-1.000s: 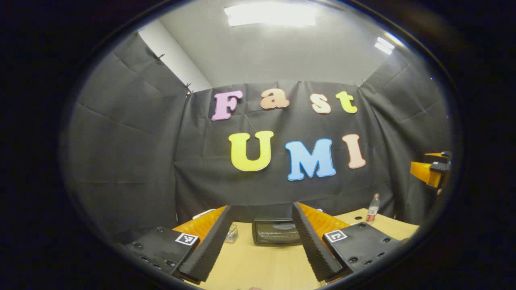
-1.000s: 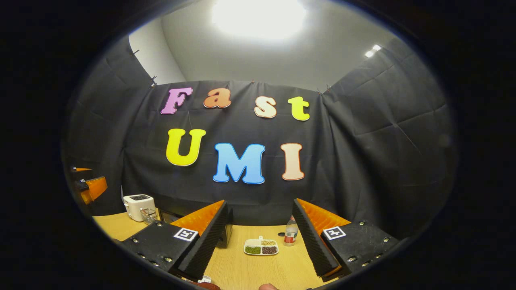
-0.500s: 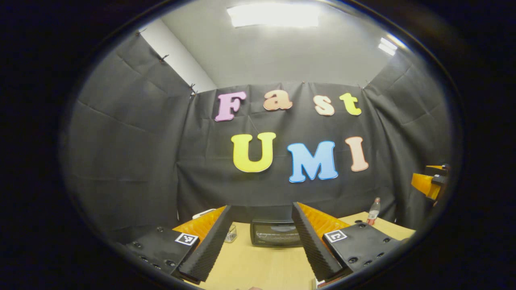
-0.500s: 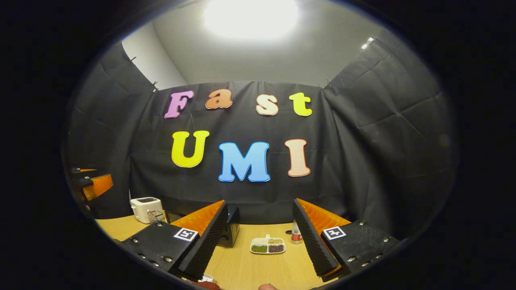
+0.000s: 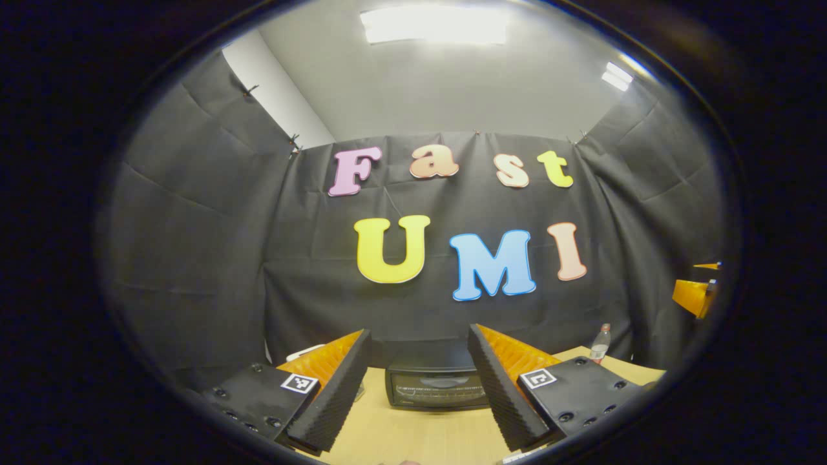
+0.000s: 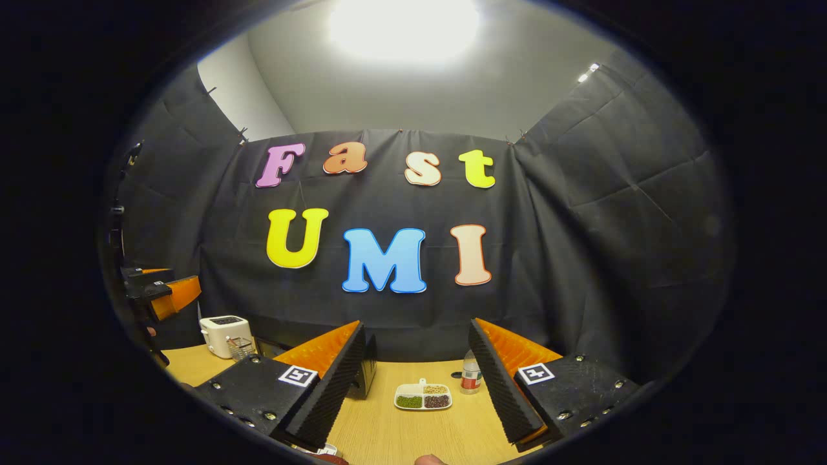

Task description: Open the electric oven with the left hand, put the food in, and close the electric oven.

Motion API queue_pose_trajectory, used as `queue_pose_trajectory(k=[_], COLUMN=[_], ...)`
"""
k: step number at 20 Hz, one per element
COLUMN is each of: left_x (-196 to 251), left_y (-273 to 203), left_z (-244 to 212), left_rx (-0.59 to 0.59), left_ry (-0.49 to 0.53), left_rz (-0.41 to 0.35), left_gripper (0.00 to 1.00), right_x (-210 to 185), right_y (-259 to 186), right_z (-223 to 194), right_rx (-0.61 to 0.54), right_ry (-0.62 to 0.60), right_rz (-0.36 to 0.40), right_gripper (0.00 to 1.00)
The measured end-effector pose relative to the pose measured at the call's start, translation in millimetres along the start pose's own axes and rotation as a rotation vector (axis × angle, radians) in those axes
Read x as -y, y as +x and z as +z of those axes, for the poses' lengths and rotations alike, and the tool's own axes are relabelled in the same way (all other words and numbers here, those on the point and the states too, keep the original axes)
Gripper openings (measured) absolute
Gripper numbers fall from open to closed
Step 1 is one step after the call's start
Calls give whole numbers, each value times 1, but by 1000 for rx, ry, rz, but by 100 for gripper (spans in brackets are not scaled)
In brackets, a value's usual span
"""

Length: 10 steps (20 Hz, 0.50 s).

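Observation:
The black electric oven point(image 5: 436, 387) stands on the wooden table point(image 5: 413, 439) straight ahead of my left gripper point(image 5: 418, 336), framed between its fingers, and its door looks shut. That gripper is open and holds nothing, some way short of the oven. In the right gripper view one corner of the oven point(image 6: 369, 367) peeks out behind the left finger. A white divided dish of food point(image 6: 423, 397), green, tan and dark, lies on the table ahead of my right gripper point(image 6: 417, 332), which is open and empty. Each gripper appears at the edge of the other's view: right gripper point(image 5: 694, 294), left gripper point(image 6: 168, 294).
A small bottle with a red label point(image 6: 470, 374) stands just behind the dish, near the right finger. A white toaster point(image 6: 223, 334) and a glass jar point(image 6: 240, 347) sit at the table's far left. Black cloth walls close in the table on three sides.
The oven has grown larger and lower between my left fingers as the left gripper moved nearer. The right gripper view has shifted slightly; the dish stays ahead. Both grippers stay open.

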<state>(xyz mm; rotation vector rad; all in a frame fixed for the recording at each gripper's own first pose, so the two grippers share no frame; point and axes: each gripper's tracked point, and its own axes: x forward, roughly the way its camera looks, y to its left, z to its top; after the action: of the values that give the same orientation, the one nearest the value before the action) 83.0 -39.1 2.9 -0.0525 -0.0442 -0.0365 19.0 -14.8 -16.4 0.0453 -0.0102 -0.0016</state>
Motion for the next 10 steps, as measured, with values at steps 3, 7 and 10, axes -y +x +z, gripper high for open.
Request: queue_pose_trajectory(k=[3,7,10], left_x=[-3,-2,4], left_y=[36,82,116], left_z=[-12,-35,-59], left_rx=[1,-15,-36], left_ry=[-6,-13,-10], left_rz=[-27,-71,-109], left_gripper=[100,100,98], right_x=[-2,-3,2], right_y=[10,21,28], right_z=[3,3,-2], right_rx=[10,12,6], right_ry=[-9,-41,-57], right_rz=[-44,-96,-148], right_gripper=[97,97,97])
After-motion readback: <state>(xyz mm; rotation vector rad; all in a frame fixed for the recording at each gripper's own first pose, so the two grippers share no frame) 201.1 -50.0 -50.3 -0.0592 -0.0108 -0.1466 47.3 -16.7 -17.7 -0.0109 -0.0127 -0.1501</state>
